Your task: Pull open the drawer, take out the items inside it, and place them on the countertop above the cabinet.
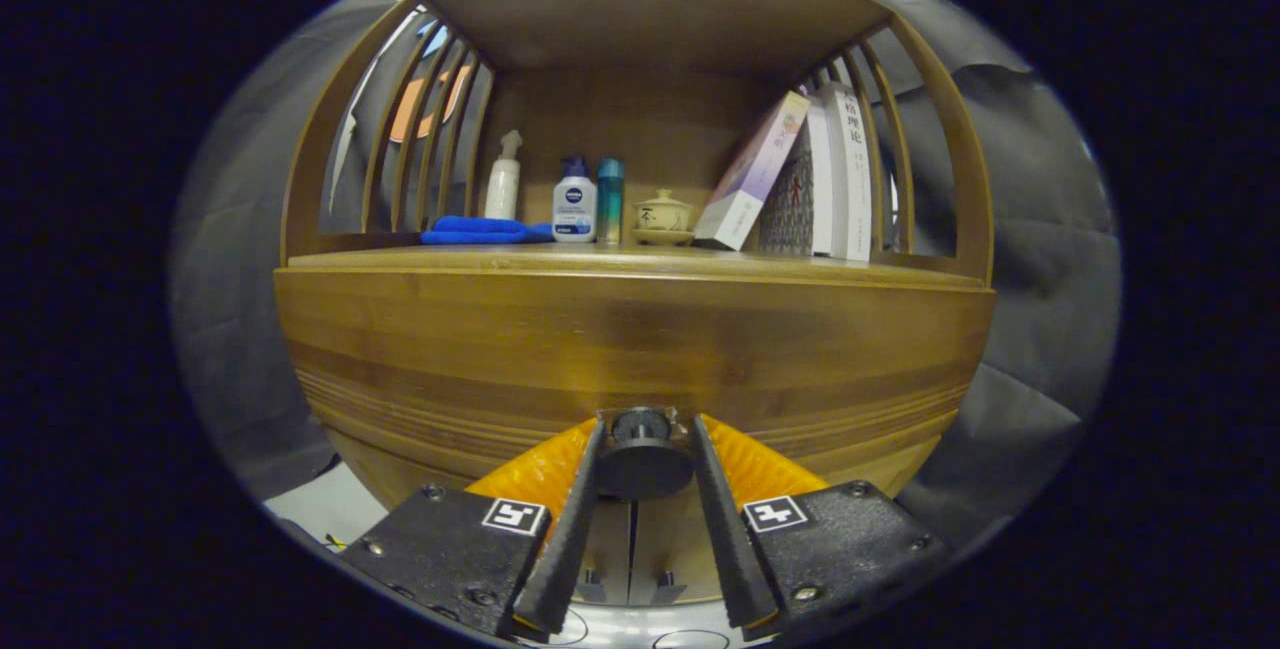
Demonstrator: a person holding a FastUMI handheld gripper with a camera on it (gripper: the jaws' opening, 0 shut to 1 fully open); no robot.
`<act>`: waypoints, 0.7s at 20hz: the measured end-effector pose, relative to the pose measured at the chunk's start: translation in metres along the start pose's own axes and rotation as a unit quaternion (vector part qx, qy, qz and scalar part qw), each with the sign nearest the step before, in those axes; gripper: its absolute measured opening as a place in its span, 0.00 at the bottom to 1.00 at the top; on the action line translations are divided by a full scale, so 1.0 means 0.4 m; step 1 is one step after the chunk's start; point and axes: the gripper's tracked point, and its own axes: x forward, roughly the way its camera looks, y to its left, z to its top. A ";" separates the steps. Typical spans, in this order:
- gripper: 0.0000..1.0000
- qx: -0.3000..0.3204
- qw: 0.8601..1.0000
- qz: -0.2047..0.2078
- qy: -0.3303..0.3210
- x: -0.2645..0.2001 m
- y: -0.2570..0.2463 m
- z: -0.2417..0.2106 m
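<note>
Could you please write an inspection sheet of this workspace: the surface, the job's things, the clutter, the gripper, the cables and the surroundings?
Surface: wooden countertop above the drawer, its front strip bare.
Job's things: drawer front looks shut; round dark knob sits between the fingers; the contents are hidden.
Clutter: at the back of the countertop, a folded blue cloth, a white pump bottle, a white bottle with a blue cap, a teal can, a lidded cup and leaning books.
Gripper: gripper has its fingers close on either side of the knob; firm contact cannot be told.
Cables: nothing seen.
Surroundings: slatted wooden side rails; grey cloth behind.
</note>
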 end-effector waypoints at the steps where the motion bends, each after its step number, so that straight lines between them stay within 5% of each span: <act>1: 0.57 -0.003 1.000 -0.003 0.000 -0.002 -0.003 0.003; 14: 0.41 0.005 1.000 -0.001 0.025 -0.004 0.002 -0.002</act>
